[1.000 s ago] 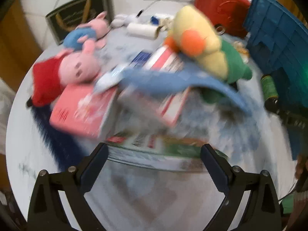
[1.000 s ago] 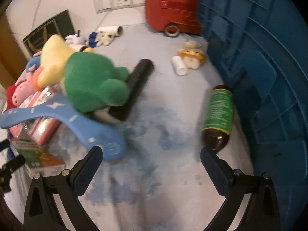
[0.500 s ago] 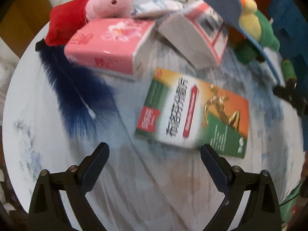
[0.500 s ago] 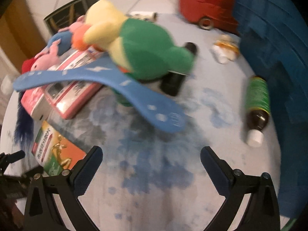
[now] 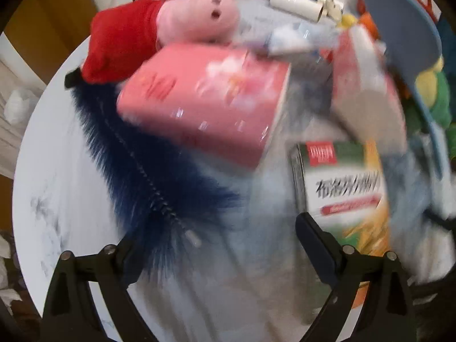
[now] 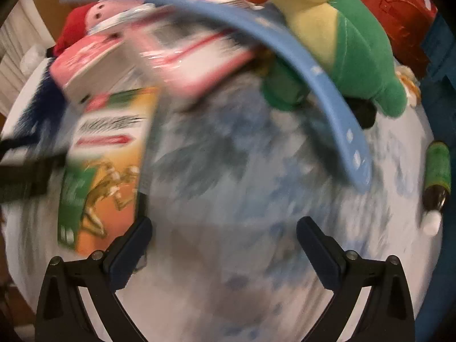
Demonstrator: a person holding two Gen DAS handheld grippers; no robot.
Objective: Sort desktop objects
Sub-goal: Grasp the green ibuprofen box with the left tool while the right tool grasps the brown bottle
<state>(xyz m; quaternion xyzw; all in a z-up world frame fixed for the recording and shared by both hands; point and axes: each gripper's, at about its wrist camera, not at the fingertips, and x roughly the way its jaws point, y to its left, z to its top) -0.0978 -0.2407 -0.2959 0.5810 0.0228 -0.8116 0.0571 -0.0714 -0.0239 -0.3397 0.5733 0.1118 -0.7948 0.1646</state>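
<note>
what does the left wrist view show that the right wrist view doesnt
Only the left wrist view: the white cardboard tube and the full spread of the dark blue feather duster. Only the right wrist view: the green-labelled bottle and the whole duck toy. Both share the green and orange box, the pink box, the pig toy and open, empty grippers.

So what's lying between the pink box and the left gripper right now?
In the left wrist view, a dark blue feather duster stretches from under the pink box down toward the open left gripper.
</note>
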